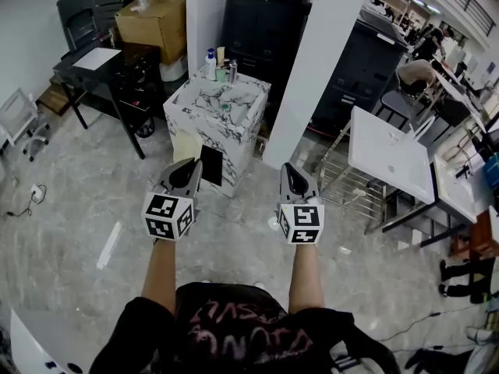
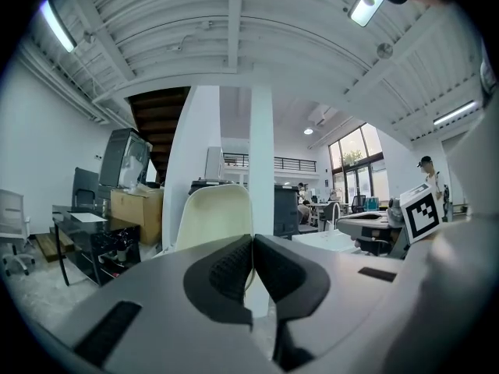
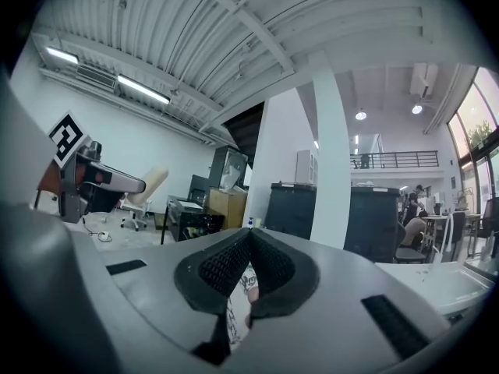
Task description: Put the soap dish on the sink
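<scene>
A marble-patterned sink unit (image 1: 212, 115) stands ahead of me, beside a white pillar (image 1: 316, 61). Bottles (image 1: 211, 63) stand at its back edge. A small greenish item (image 1: 224, 106) lies on its top, too small to tell as a soap dish. My left gripper (image 1: 189, 171) and right gripper (image 1: 290, 173) are held side by side in front of the unit, well short of it. Both are shut, pads together, with nothing between them, as the left gripper view (image 2: 252, 240) and the right gripper view (image 3: 249, 234) show.
A cream chair shell (image 2: 214, 213) and a black panel (image 1: 211, 164) lean against the unit's front. A black table (image 1: 97, 68) and cardboard box (image 1: 156, 18) stand at the left. A white basin top on a frame (image 1: 388, 156) stands at the right, black cabinets (image 1: 265, 22) behind.
</scene>
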`<action>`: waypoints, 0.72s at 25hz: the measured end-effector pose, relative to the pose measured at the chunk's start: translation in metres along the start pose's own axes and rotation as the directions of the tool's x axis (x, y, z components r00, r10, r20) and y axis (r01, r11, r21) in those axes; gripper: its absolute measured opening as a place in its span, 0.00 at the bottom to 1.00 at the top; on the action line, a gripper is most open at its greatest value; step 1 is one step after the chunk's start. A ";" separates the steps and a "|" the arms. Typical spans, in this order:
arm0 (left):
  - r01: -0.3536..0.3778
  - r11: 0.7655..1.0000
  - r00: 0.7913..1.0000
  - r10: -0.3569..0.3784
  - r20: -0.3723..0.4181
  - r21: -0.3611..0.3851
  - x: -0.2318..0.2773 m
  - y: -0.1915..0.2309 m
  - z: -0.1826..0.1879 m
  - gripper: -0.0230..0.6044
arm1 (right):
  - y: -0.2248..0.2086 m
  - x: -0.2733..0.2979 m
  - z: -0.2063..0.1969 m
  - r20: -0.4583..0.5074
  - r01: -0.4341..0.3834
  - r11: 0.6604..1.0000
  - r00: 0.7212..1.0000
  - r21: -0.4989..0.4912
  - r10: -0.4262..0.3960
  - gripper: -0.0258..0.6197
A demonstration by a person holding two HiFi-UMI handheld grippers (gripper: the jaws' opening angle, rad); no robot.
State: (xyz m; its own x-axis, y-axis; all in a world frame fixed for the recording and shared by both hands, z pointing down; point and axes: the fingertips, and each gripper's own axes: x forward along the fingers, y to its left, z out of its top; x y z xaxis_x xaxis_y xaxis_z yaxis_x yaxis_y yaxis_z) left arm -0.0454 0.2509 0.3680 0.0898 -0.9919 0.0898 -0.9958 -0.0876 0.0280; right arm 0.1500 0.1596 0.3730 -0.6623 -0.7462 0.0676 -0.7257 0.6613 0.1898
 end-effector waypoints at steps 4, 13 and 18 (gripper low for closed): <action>0.025 1.000 1.000 -0.025 -0.004 0.001 -0.009 0.013 -0.006 0.07 | 0.016 -0.001 -0.004 -0.007 0.023 1.000 1.000 -0.001 -0.023 0.06; 0.067 0.998 0.997 -0.067 -0.026 -0.009 -0.002 0.032 -0.022 0.07 | 0.028 0.011 -0.013 -0.034 0.061 0.998 0.997 -0.013 -0.062 0.06; 0.078 0.997 0.996 -0.078 -0.039 0.001 0.017 0.041 -0.028 0.07 | 0.025 0.034 -0.023 -0.045 0.058 0.998 0.997 0.006 -0.058 0.06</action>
State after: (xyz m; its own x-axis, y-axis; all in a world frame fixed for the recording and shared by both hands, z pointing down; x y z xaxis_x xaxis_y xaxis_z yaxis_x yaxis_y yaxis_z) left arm -0.0845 0.2331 0.3982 0.1678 -0.9778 0.1257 -0.9857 -0.1647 0.0344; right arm 0.1136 0.1483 0.4023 -0.6100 -0.7860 0.1004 -0.7643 0.6170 0.1875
